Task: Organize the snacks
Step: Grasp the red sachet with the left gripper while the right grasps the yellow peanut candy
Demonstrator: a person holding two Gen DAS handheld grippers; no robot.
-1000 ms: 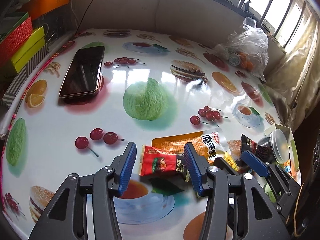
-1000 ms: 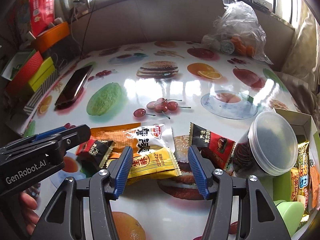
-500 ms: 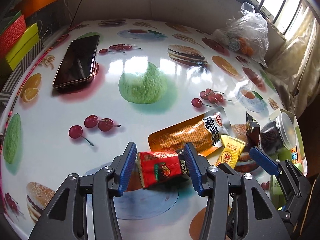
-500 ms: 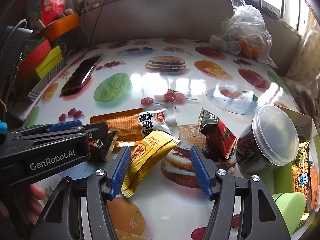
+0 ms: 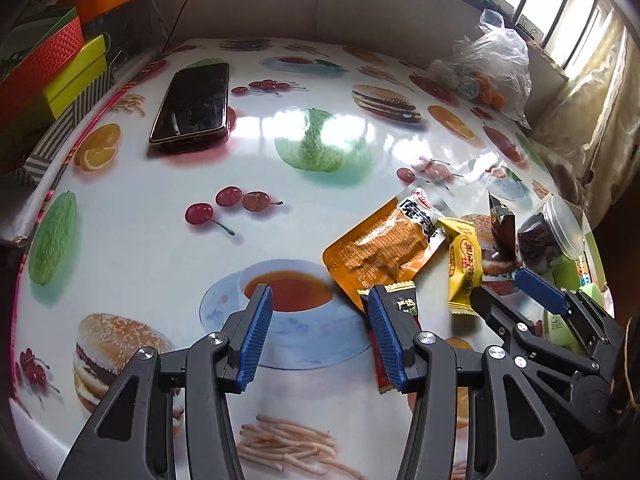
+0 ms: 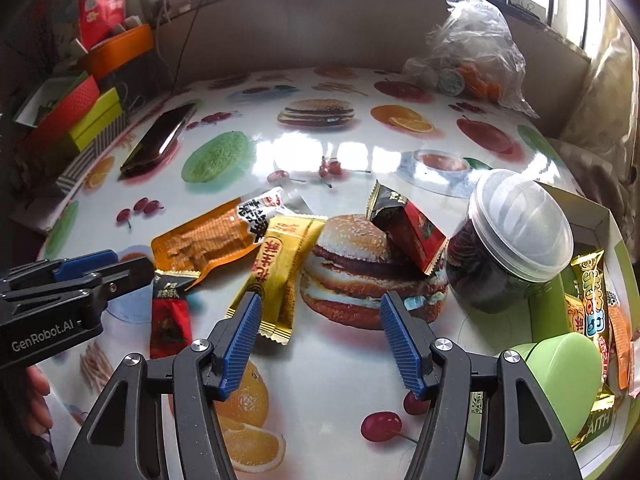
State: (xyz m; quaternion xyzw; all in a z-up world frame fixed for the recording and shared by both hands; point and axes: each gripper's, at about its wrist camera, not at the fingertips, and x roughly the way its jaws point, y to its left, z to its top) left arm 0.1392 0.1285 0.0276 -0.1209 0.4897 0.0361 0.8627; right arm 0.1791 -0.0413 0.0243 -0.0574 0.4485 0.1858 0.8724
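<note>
On the table (image 6: 344, 360), the yellow packet (image 6: 278, 272) lies lengthwise toward the window.

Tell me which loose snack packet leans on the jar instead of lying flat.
The black-and-red packet: it stands tilted, its lower end at the lidded jar. The orange, yellow and small red packets lie flat.

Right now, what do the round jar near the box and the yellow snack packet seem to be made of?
Round jar: seemingly clear plastic, since its dark contents show through the wall, with a cloudy, translucent domed lid. It could be glass; the look leaves that open.
Yellow snack packet: glossy printed plastic film, perhaps foil-lined; it wrinkles, catches light, and has crimped zigzag ends.
</note>
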